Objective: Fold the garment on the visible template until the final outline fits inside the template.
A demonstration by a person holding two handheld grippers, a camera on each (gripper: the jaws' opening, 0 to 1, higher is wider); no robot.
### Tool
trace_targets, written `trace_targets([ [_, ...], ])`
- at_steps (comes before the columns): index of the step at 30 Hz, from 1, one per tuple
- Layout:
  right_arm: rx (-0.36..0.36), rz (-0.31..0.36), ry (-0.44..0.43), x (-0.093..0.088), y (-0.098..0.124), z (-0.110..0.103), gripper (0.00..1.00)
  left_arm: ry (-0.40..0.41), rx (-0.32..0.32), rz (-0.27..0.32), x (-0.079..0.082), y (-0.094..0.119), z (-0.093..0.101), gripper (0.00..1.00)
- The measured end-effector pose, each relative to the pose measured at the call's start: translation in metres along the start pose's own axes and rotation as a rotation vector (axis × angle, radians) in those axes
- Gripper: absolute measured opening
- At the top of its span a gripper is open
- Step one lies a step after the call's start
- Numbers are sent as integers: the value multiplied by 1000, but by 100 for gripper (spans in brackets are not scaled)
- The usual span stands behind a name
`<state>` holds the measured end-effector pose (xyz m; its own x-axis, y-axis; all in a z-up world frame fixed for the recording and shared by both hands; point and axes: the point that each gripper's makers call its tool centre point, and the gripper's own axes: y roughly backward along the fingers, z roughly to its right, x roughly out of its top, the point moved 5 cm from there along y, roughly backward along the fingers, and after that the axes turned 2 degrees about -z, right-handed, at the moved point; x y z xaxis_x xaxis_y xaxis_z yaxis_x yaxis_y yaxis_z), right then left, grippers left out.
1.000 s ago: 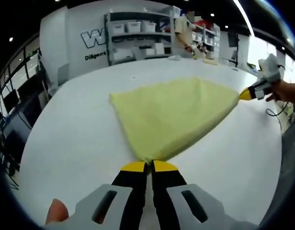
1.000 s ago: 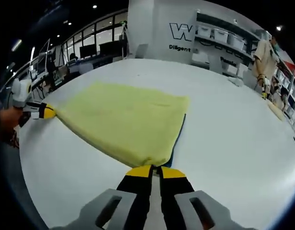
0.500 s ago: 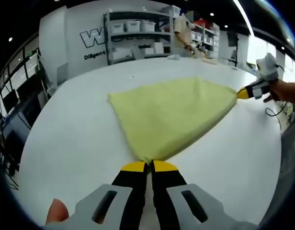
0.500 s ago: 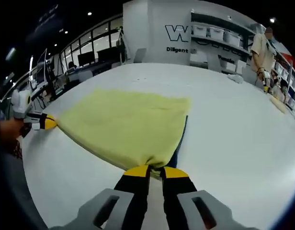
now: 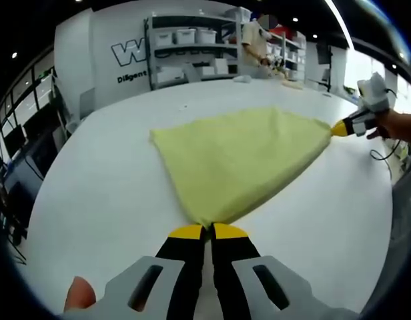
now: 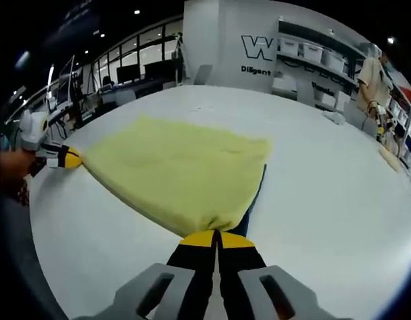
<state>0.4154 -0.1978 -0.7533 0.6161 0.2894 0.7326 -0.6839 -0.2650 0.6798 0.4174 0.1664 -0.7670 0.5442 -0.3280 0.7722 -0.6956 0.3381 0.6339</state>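
Note:
A pale yellow garment [image 5: 242, 157] lies spread on the white table [image 5: 105, 193], stretched between both grippers. My left gripper [image 5: 207, 230] is shut on its near corner in the left gripper view, and shows far left in the right gripper view as yellow tips [image 6: 70, 159]. My right gripper [image 6: 217, 237] is shut on the garment [image 6: 179, 170] at another corner, and shows at the right of the left gripper view [image 5: 341, 129], held by a hand. A thin blue edge of the template [image 6: 254, 198] peeks out beside the cloth.
Shelves with white bins [image 5: 192, 50] stand behind the table, under a wall with lettering. A person [image 6: 372, 80] stands at the far side. Small objects [image 6: 332, 117] lie near the table's far edge. Desks with monitors [image 6: 125, 73] line the window side.
The right gripper view has shifted and its jaws now sit closer together on the corner. The garment stays stretched between both grippers; the far gripper in the left view drifted slightly.

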Motion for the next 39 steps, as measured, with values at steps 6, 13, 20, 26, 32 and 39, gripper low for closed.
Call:
trace_targets([
  [6, -56, -38, -48, -11, 7, 16, 0, -4, 7, -8, 0, 0, -1, 0],
  [13, -92, -84, -83, -20, -1, 20, 0, -19, 17, -18, -1, 1, -1, 0],
  [20, -82, -94, -78, -21, -1, 19, 0, -22, 14, -18, -2, 2, 0, 0],
  [26, -46, -132, -48, -21, 2, 12, 0, -33, 6, -26, -4, 4, 0, 0],
  [32, -10, -186, -34, -26, 10, 3, 0, -11, -9, -48, -9, 14, -4, 0],
  [39, 7, -250, -12, -35, 23, -6, 0, -5, -40, -79, -17, 30, 4, 0],
])
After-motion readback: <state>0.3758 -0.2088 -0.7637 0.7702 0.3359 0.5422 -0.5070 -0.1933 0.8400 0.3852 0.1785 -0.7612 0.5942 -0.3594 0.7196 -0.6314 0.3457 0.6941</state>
